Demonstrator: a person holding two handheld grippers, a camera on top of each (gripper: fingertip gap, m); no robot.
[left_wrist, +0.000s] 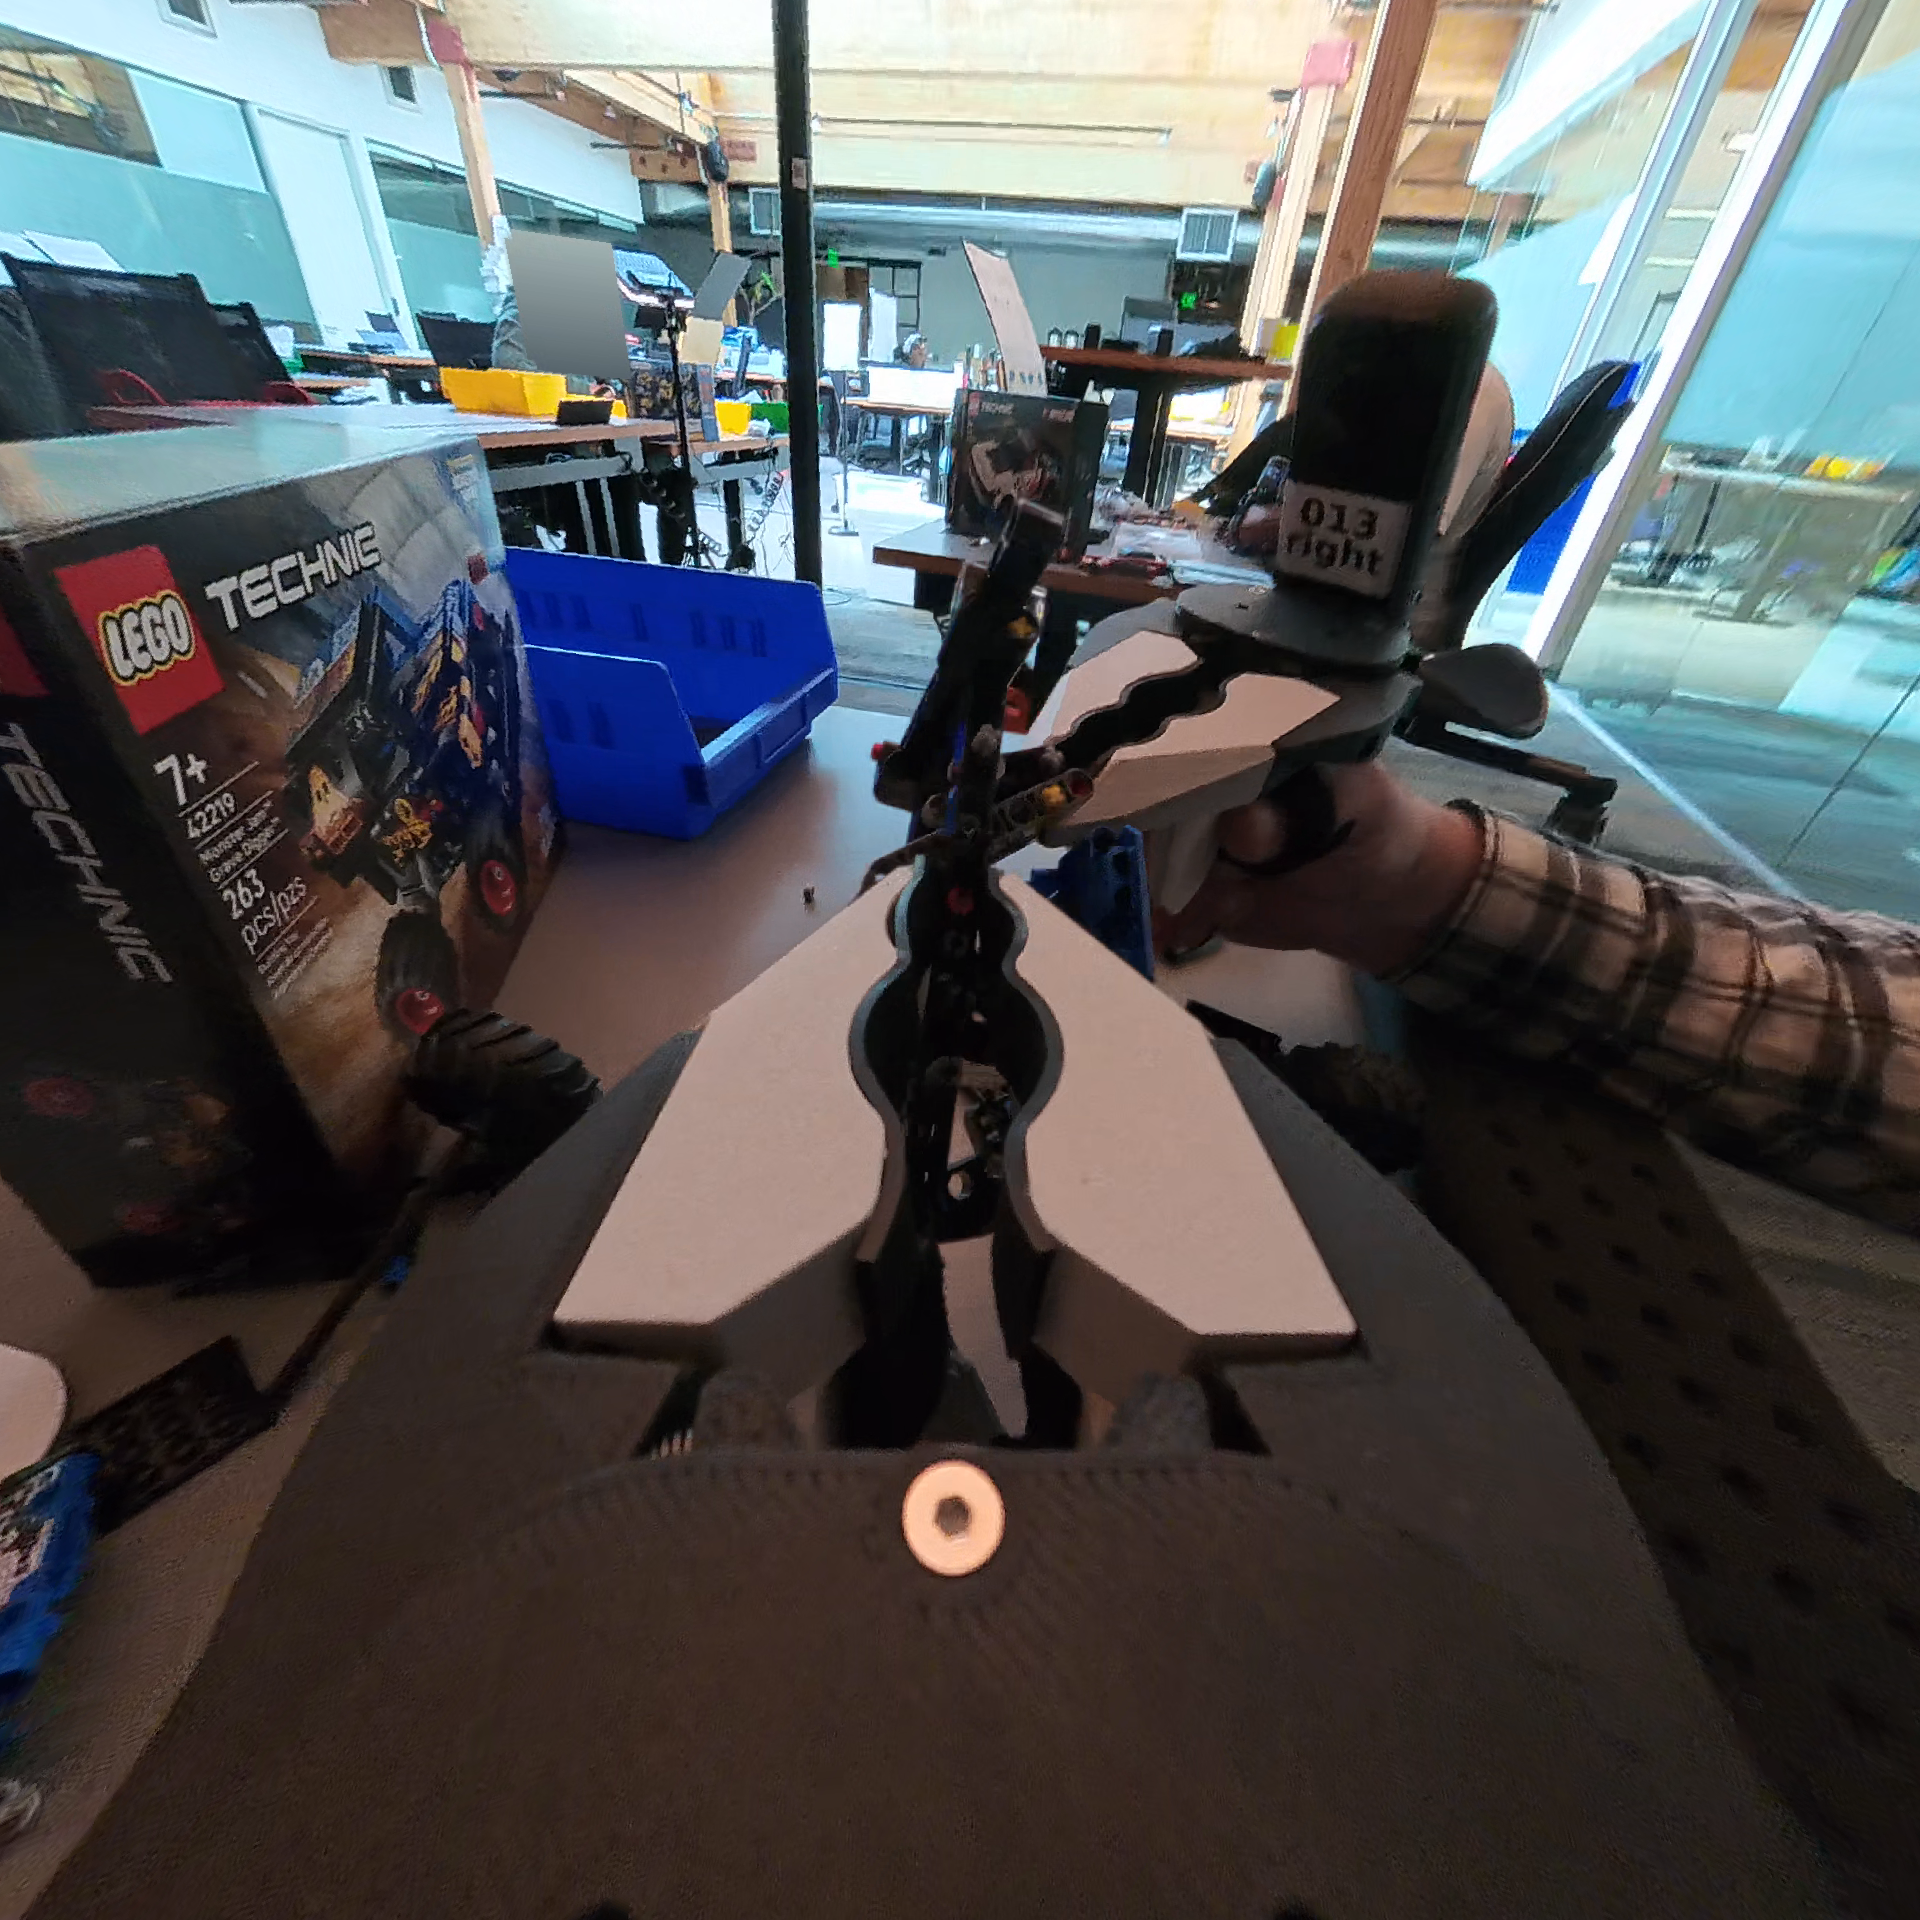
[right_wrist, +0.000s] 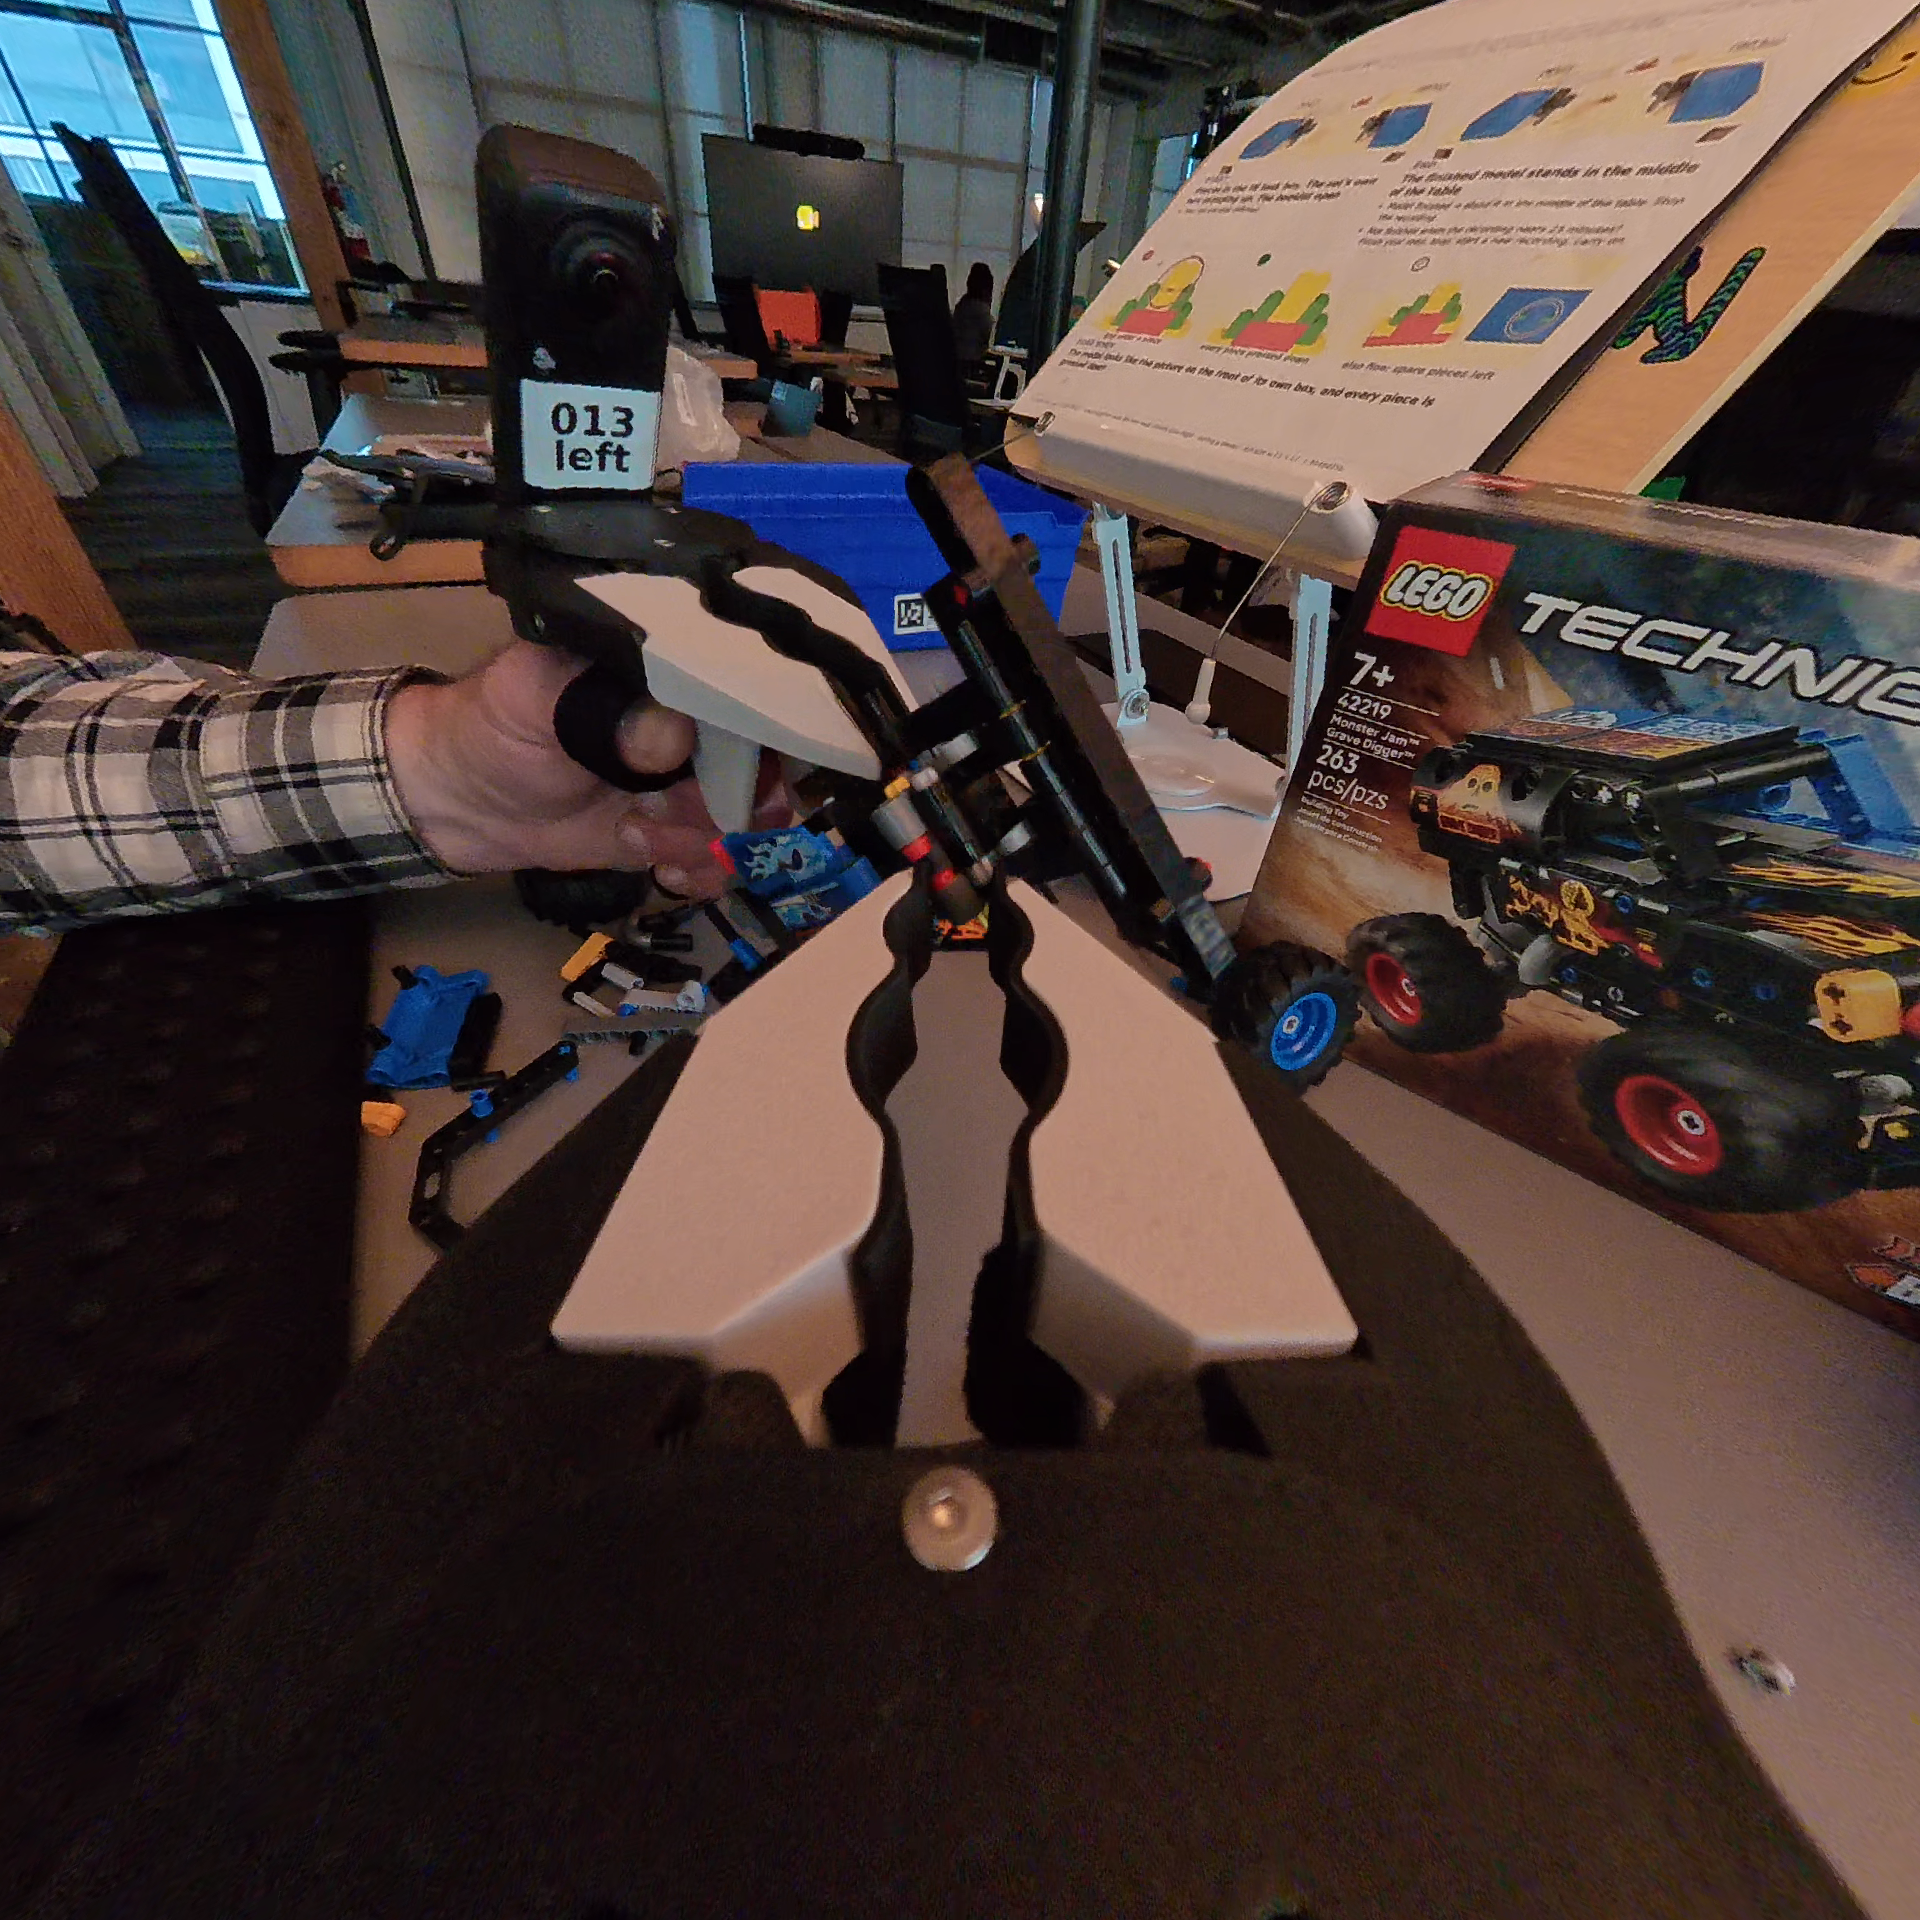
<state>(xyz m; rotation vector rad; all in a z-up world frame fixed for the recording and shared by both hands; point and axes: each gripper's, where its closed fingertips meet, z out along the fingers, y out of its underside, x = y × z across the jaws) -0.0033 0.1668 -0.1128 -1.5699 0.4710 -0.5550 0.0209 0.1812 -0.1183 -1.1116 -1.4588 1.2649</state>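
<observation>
A black beam-built frame (left_wrist: 961, 717) with red and yellow pins is held in the air between both grippers. My left gripper (left_wrist: 951, 896) is shut on its lower part, which runs down between the white fingers. The right gripper (left_wrist: 1060, 800) comes in from the right and pinches a cross beam of the frame. In the right wrist view the frame (right_wrist: 1049, 686) tilts up to the left. My right gripper (right_wrist: 954, 891) is closed on a small grey and red pin end of it. The left gripper (right_wrist: 883, 748) grips the frame from the left.
A toy truck box (left_wrist: 260, 831) stands on the grey table (left_wrist: 675, 935), also in the right wrist view (right_wrist: 1662, 831). A blue bin (left_wrist: 665, 707) stands behind it. A black tyre (left_wrist: 499, 1070), a blue-hubbed wheel (right_wrist: 1288, 1013), loose pieces (right_wrist: 540, 1039) and an instruction sheet on a stand (right_wrist: 1403, 270) are nearby. The tips of both grippers are at nearly the same place.
</observation>
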